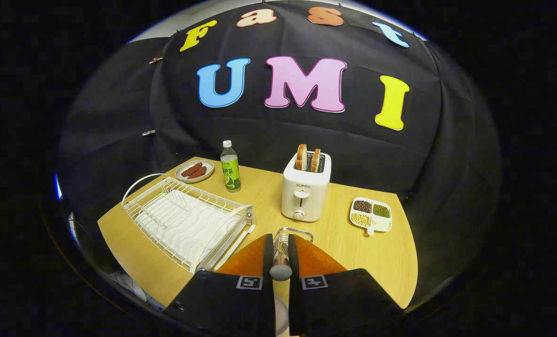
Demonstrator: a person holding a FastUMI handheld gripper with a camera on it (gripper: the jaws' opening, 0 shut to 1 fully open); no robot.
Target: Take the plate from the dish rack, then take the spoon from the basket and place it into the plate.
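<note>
My gripper (280, 243) hangs over the near side of the wooden table (376, 252), its fingers nearly together. A metal spoon (280, 269) stands between them with both fingers pressing on its handle, the rounded handle end toward me. Its lower part reaches into the small wire basket (301, 232) just ahead of the fingertips, in front of the toaster. The white wire dish rack (184, 220) lies left of the fingers and holds no plate. Low between the finger bases shows a pale curved edge (282, 318), possibly the plate, mostly hidden.
A white toaster (305, 192) with two bread slices stands beyond the basket. Further left are a green drink bottle (230, 168) and a small plate of sausages (195, 171). A divided dish of beans (371, 214) sits to the right.
</note>
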